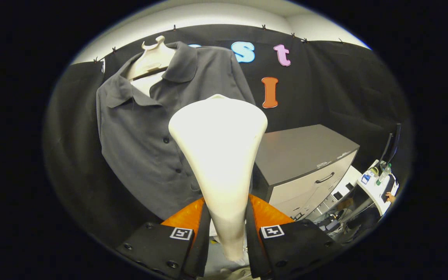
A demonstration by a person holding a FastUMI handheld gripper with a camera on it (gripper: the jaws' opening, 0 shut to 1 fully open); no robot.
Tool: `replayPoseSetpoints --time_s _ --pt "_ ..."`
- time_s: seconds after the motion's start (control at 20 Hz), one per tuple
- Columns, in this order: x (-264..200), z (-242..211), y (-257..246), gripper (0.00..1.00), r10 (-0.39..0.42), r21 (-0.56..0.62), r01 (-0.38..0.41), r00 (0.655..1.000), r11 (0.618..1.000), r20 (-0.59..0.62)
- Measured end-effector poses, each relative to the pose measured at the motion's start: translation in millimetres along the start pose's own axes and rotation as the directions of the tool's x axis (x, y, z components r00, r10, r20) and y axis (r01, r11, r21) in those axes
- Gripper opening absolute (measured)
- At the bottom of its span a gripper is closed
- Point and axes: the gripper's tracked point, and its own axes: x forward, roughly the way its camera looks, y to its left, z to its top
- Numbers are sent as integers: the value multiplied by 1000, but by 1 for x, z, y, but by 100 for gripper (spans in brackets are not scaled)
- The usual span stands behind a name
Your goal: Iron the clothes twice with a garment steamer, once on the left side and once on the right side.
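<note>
Between the two fingers of the gripper point(227, 229), the narrow handle of the white garment steamer point(220, 155) is clamped, both fingers pressing on its sides; its wide head flares upward beyond them. Just beyond the head, a dark grey button-front shirt point(146, 140) hangs on a pale hanger point(152, 58) against the black booth wall. Beside the shirt stands a grey drawer cabinet point(305, 163), with a cluttered white cart point(377, 186) further off.
</note>
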Motion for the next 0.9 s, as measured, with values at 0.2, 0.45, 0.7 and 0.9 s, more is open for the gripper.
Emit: replayPoseSetpoints --time_s 0.2,0.45,0.7,0.9 --pt "-20 15 -15 50 -17 16 16 999 1000 43" --pt "-32 24 -28 50 -33 27 31 997 999 71" --pt "-29 26 -36 50 -40 32 37 997 999 71" --pt "-24 29 -39 50 -43 31 41 997 999 63"
